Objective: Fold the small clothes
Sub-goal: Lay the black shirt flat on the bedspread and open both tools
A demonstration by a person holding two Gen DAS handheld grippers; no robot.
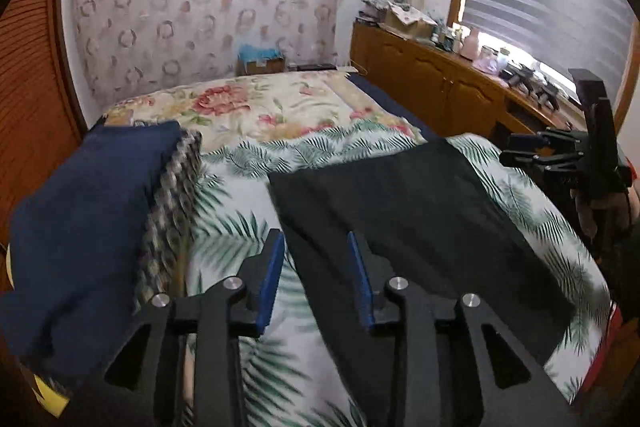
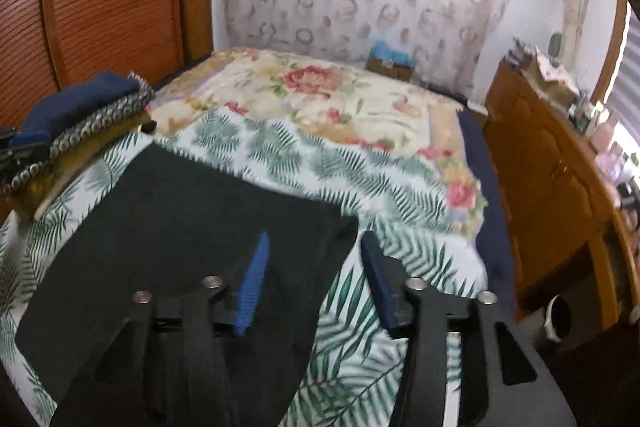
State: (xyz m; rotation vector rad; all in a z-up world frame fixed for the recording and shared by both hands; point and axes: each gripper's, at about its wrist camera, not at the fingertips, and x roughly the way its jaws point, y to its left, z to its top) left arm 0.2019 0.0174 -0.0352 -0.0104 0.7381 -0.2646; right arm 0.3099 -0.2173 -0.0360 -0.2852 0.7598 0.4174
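— Where spread on the leaf-print sheet [image 1: 240, 187]: black cloth [image 1: 400, 195], flat, long axis running left-near to right-far.
— Beside it?
— Folded stack [image 1: 80, 227] at left. Left gripper [image 1: 316, 267], right gripper [image 2: 316, 267]: jaws apart, holding nothing.

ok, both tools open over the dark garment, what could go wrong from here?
1. Each tool straddles an edge of the dark garment: the left tool its left edge, the right tool its right corner. Closing may also pinch the palm-print sheet.
2. The garment looks like smooth, flat cloth; one layer could slip out.
3. The folded stack lies close on the left; a wide swing might knock it.
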